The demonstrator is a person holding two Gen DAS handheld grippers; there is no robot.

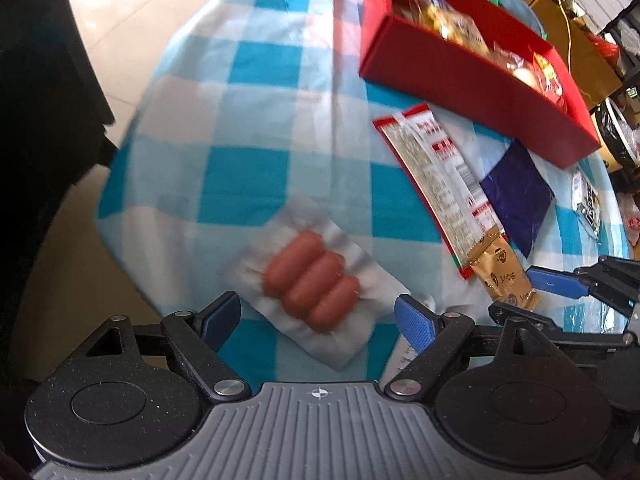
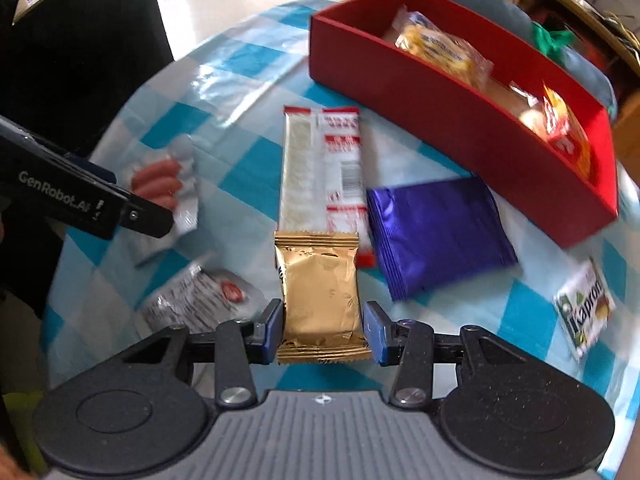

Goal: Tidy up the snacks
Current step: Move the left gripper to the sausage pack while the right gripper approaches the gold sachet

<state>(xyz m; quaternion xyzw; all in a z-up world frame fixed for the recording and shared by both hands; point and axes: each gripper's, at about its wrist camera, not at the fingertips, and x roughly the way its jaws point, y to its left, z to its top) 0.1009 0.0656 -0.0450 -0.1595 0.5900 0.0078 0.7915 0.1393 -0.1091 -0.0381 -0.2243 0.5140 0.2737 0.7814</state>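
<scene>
The right gripper (image 2: 322, 326) has its pads closed against the two long edges of the gold sachet (image 2: 318, 294), gripping its near half; whether the sachet is already clear of the checked cloth (image 2: 240, 64) cannot be told; judged light, crinkly and soft-filled, the sachet should yield under pressure, so a hold across the flat middle is sounder than one on the crimped end seals, which look slippery; its foil is glossy gold with serrated ends and small dark print. Just beyond its far end lies the long red-and-white bar (image 2: 324, 172), flat and fairly stiff in appearance; to the right of that, the purple foil packet (image 2: 436, 232), thin and slick-looking; further ahead and right stands the red box (image 2: 452, 128), already holding several wrapped snacks, the likely destination. The left gripper (image 1: 318, 316) hangs open, jaws wide, directly over the sausage pack (image 1: 316, 280), touching nothing; that pack shows three reddish sausages sealed in clear film with broad flat margins; judged heavier and firm at the centre, limp at the borders; best taken across the sausages themselves; the film may slide between the pads.
</scene>
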